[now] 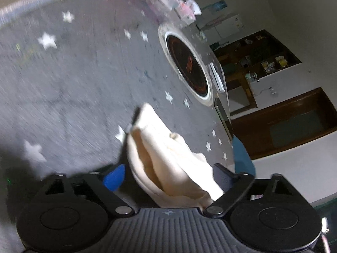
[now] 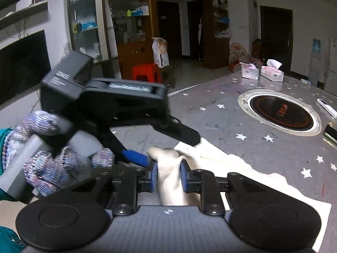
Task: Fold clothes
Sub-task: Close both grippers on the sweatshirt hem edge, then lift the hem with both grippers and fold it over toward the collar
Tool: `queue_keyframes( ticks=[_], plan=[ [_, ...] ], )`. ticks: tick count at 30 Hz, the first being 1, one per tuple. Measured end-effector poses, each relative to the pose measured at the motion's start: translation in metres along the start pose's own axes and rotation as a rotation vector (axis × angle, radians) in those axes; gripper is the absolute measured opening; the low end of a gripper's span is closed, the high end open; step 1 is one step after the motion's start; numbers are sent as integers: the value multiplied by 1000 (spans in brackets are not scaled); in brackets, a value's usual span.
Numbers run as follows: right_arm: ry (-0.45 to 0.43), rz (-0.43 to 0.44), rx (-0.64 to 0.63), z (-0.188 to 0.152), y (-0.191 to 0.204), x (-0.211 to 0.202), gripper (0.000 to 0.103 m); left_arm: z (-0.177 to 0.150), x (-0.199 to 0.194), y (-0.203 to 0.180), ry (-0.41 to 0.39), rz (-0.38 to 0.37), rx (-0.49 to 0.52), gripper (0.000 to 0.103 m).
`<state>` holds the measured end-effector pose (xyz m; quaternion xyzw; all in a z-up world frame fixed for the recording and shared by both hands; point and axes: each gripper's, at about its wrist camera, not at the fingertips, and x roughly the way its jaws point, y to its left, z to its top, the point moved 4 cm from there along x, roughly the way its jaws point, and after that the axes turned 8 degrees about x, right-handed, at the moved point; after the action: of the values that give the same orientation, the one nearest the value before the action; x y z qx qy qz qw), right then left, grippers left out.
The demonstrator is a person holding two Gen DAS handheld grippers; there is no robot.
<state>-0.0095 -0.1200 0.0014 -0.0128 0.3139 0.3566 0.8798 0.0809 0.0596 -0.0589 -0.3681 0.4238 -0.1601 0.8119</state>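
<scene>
Cloth (image 2: 168, 179) pinched in right tool (image 2: 167, 177)

Cream cloth (image 2: 221, 160), grey star-patterned table (image 2: 231, 113)

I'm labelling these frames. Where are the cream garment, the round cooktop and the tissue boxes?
cream garment (image 2: 212, 158): right wrist view, flat part on the table.
round cooktop (image 2: 281, 111): right wrist view, dark glass centre.
tissue boxes (image 2: 271, 74): right wrist view, right-hand box's side.

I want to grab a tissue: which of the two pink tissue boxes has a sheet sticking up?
The right-hand tissue box, nearer the table's far edge; a white sheet stands from its top. The left box shows none clearly.
</scene>
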Motion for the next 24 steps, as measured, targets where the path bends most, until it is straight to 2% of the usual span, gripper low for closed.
queue_keyframes(
  ticks=[3, 5, 8, 11, 13, 15, 24],
  plan=[
    [2, 16, 6, -3, -1, -2, 20, -2, 13, 3, 28, -13, -50, 65],
    [10, 26, 3, -7, 0, -1, 20, -4, 20, 8, 42, -14, -77, 43],
    [16, 36, 4, -12, 1, 0, 25, -6, 24, 12, 47, -4, -76, 27],
    [4, 42, 54, -13, -8, -6, 30, -7, 24, 14, 48, -3, -74, 25],
    [-14, 22, 90, -14, -18, -13, 40, -7, 24, 14, 48, -1, -67, 24],
    [-27, -16, 118, -17, -31, -19, 41, -7, 25, 12, 46, 7, -49, 24],
    [-58, -293, 320, -36, -125, -43, 44, -9, 25, 10, 40, 16, -17, 24]
  ],
)
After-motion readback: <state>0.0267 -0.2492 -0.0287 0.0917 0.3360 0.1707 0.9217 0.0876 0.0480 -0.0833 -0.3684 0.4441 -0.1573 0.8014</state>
